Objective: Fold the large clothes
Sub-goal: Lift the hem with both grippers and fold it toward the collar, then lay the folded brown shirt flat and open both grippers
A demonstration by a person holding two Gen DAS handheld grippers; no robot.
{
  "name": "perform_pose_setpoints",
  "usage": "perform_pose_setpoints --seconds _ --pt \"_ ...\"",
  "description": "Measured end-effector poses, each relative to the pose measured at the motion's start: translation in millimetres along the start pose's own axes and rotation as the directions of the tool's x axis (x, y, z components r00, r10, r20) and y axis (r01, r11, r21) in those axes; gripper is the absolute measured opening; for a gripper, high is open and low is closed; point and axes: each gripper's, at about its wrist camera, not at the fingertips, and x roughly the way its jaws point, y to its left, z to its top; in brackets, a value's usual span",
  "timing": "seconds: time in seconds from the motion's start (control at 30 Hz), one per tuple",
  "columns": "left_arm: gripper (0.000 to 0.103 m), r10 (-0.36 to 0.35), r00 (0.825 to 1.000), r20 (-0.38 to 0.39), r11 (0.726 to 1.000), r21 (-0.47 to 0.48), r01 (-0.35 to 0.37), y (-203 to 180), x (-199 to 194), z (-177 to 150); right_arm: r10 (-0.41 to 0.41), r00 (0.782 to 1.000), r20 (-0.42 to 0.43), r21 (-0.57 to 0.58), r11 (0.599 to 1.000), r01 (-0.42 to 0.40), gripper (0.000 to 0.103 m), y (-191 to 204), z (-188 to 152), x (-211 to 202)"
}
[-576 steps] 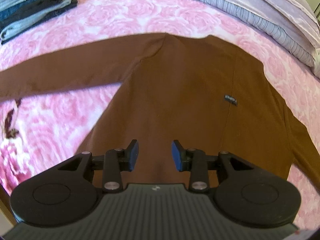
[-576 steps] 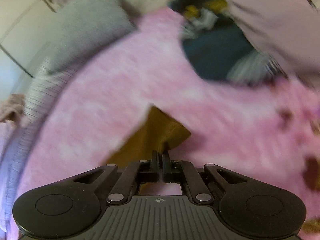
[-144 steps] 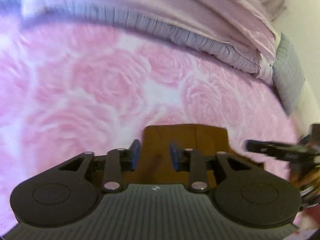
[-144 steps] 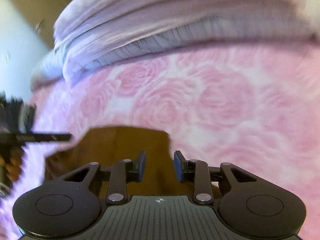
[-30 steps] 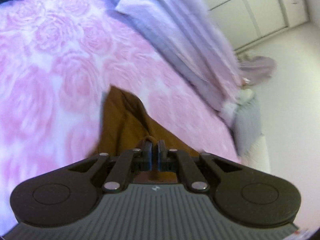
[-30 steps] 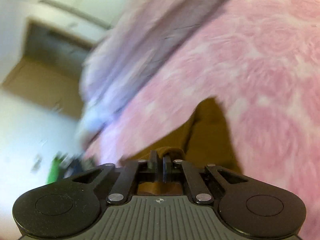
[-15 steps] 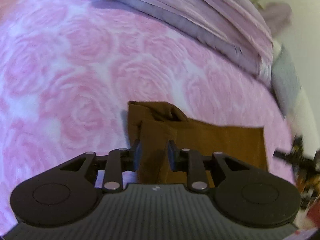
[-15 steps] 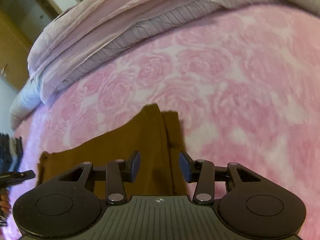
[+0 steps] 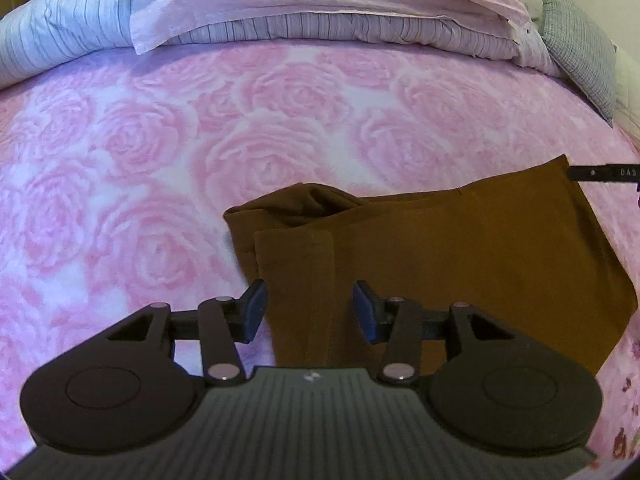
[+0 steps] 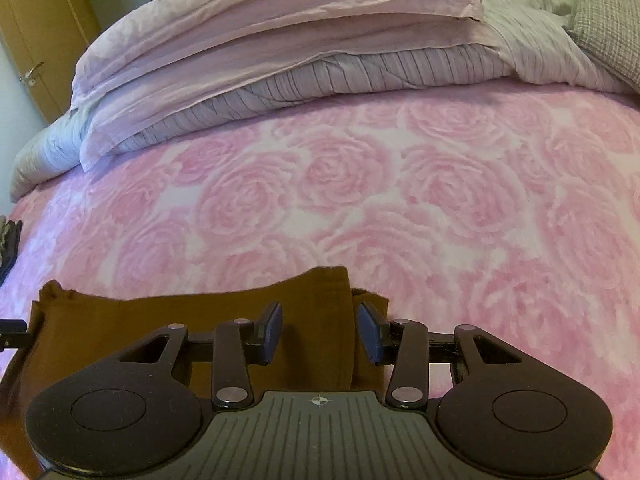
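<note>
A brown garment (image 9: 460, 264) lies folded into a rough rectangle on the pink rose-patterned bedspread (image 9: 160, 152). My left gripper (image 9: 307, 312) is open above its left end, where a folded strip and a bunched corner show. In the right wrist view the same brown garment (image 10: 160, 332) lies low in the frame, and my right gripper (image 10: 320, 336) is open over its right end. Nothing sits between either pair of blue pads. The tip of the other gripper (image 9: 600, 172) shows at the right edge of the left wrist view.
A folded lilac duvet and striped bedding (image 10: 300, 40) are piled along the far side of the bed. A grey checked pillow (image 9: 580, 40) lies at the far right. A wooden door (image 10: 36, 32) stands beyond the bed at the left.
A second ago both grippers were shut on the brown garment and lifted it. Both have since opened wide, and the garment lies flat on the bedspread.
</note>
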Motion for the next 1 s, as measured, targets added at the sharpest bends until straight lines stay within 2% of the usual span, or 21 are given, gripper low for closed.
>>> perform_pose_setpoints --seconds 0.03,0.07,0.1,0.13,0.17,0.2,0.27,0.37,0.47,0.6,0.67,0.73,0.8,0.9,1.0 --pt "0.039 0.010 1.000 0.000 1.000 0.013 -0.010 -1.6 1.8 0.2 -0.005 1.000 -0.003 -0.007 1.000 0.005 0.040 0.0 0.9 2.6" --pt "0.037 0.019 1.000 -0.002 1.000 0.023 -0.019 -2.2 4.3 0.0 -0.009 1.000 -0.008 -0.014 1.000 0.009 0.032 -0.1 1.6 4.8" --pt "0.034 0.032 0.999 -0.005 0.999 0.031 -0.032 -2.2 7.2 0.0 -0.007 1.000 -0.015 -0.018 1.000 0.006 0.019 -0.8 2.1 6.0" --pt "0.029 0.036 0.999 -0.002 0.999 0.037 -0.036 -2.1 8.4 0.1 -0.005 1.000 -0.021 -0.015 1.000 0.004 0.013 -1.9 2.1 7.4" --pt "0.013 0.036 0.999 0.002 0.999 0.040 -0.036 -1.1 9.1 0.8 -0.010 1.000 -0.017 -0.011 1.000 0.010 0.005 -3.5 2.1 7.5" --pt "0.002 0.042 0.999 0.006 0.998 0.038 -0.042 0.1 8.4 2.0 -0.003 1.000 -0.013 -0.006 1.000 0.002 0.002 -5.3 2.2 6.3" --pt "0.002 0.038 0.998 0.043 0.999 -0.011 -0.038 10.4 -1.8 6.4 0.012 1.000 0.010 -0.004 1.000 -0.012 0.001 -6.1 3.1 -2.1" --pt "0.002 -0.017 0.992 0.121 0.995 -0.098 0.029 29.6 -26.1 14.5 0.035 0.999 0.035 -0.013 0.999 -0.035 0.001 -8.4 6.6 -19.7" --pt "0.003 -0.048 0.985 0.167 0.992 -0.105 0.066 34.8 -36.2 24.9 0.041 0.997 0.059 -0.003 0.999 -0.041 0.001 -14.3 10.0 -35.4" --pt "0.003 -0.044 0.985 0.165 0.995 -0.076 0.058 31.4 -20.2 38.9 0.026 0.997 0.076 0.037 0.999 -0.028 0.001 -24.3 14.8 -40.3" --pt "0.005 -0.027 0.994 0.101 0.997 -0.071 0.034 29.2 2.6 38.6 0.020 1.000 0.020 0.050 0.999 -0.021 0.002 -26.7 13.1 -28.4" --pt "0.012 -0.013 1.000 0.020 0.995 -0.103 0.015 31.7 26.6 32.7 -0.009 0.998 -0.057 0.082 0.997 0.014 0.003 -30.4 8.1 -12.1" --pt "0.019 -0.036 0.999 0.003 0.987 -0.158 0.036 38.5 30.8 25.4 -0.036 0.990 -0.135 0.124 0.991 0.053 0.019 -34.1 1.7 -3.9" --pt "0.026 -0.110 0.994 0.016 0.949 -0.297 0.110 57.3 7.2 2.9 0.044 0.990 -0.134 0.214 0.977 -0.014 0.031 -40.8 -21.3 -28.6" --pt "0.031 -0.162 0.987 0.004 0.900 -0.409 0.149 68.9 -30.9 -40.1 0.084 0.982 -0.167 0.280 0.959 -0.035 0.039 -41.6 -55.6 -61.5"
